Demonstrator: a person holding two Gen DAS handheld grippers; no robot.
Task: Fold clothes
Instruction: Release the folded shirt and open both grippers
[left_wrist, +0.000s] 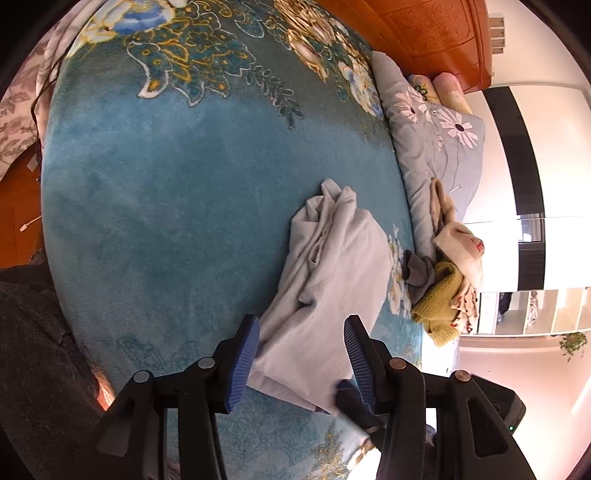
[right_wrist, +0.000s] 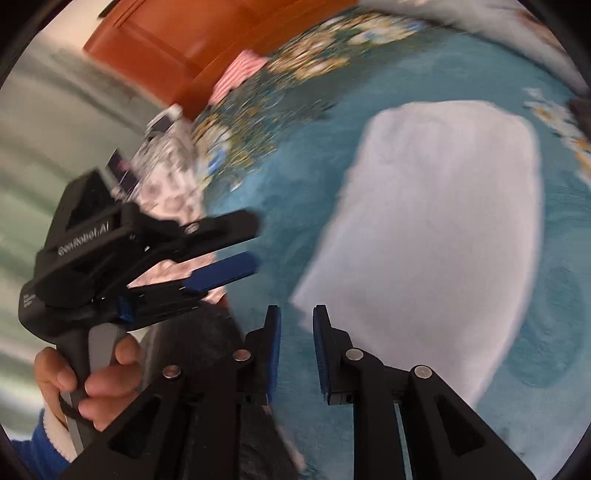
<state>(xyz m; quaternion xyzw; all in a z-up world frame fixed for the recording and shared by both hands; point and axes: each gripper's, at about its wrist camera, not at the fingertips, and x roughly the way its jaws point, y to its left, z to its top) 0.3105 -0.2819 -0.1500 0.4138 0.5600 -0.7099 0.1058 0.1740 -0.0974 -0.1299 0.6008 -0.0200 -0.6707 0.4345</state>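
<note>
Clothes wait: our white top (left_wrist: 325, 280) lies part-folded on the blue blanket (left_wrist: 166, 192). More pile (left_wrist: 448, 291) sits far right. Left tongs (left_wrist: 301, 354) wide, right tongs (right_wrist: 296, 350) narrow, both hold nothing.

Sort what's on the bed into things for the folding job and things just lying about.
For the job:
- pale grey garment, bunched on the blue blanket
- pile of unfolded clothes beside it
- left gripper, open
- right gripper, open

Just lying about:
- floral pillow
- wooden headboard
- white cable on the floor
</note>
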